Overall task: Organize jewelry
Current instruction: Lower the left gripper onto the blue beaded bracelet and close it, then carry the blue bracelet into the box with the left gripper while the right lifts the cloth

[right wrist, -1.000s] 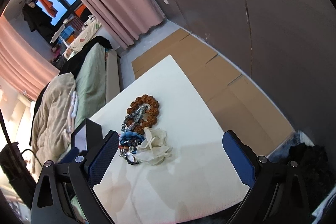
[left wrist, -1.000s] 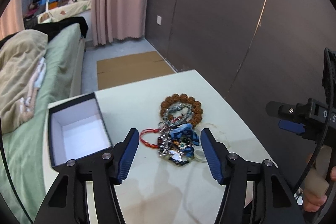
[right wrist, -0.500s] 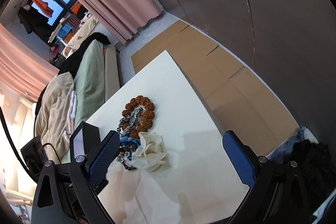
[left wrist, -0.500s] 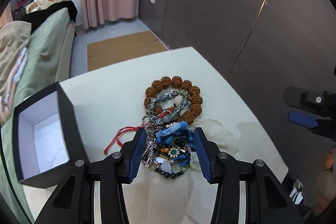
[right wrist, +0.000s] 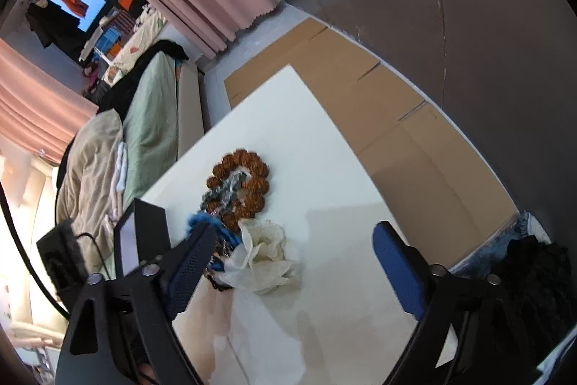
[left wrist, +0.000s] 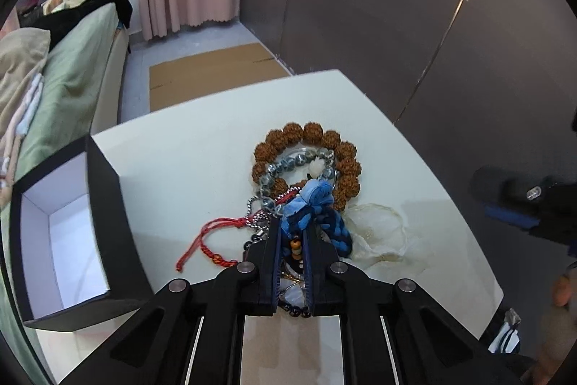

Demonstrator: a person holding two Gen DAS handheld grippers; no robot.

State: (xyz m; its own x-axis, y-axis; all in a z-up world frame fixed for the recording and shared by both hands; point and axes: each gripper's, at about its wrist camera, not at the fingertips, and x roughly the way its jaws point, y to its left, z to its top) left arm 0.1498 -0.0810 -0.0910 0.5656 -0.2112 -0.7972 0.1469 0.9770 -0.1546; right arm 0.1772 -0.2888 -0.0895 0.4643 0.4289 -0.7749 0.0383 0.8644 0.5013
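A heap of jewelry lies on the white table (left wrist: 202,161): a brown bead bracelet (left wrist: 310,139), a grey bead bracelet (left wrist: 288,168), a red cord bracelet (left wrist: 216,233) and a blue braided piece (left wrist: 306,201). My left gripper (left wrist: 293,233) is shut on the blue braided piece at the near side of the heap. An open black box with a white inside (left wrist: 61,233) stands to the left. My right gripper (right wrist: 292,248) is open above the table, over a crumpled sheer white pouch (right wrist: 263,258). The heap also shows in the right wrist view (right wrist: 238,183).
A dark wall panel (left wrist: 396,6) runs past the table's far right edge. Flat cardboard (right wrist: 378,103) lies on the floor beyond. A bed with green bedding (left wrist: 72,67) stands to the left.
My left gripper moved down onto the heap and closed from wide open onto the blue braided piece. My right gripper came a little closer to the table and stayed open.
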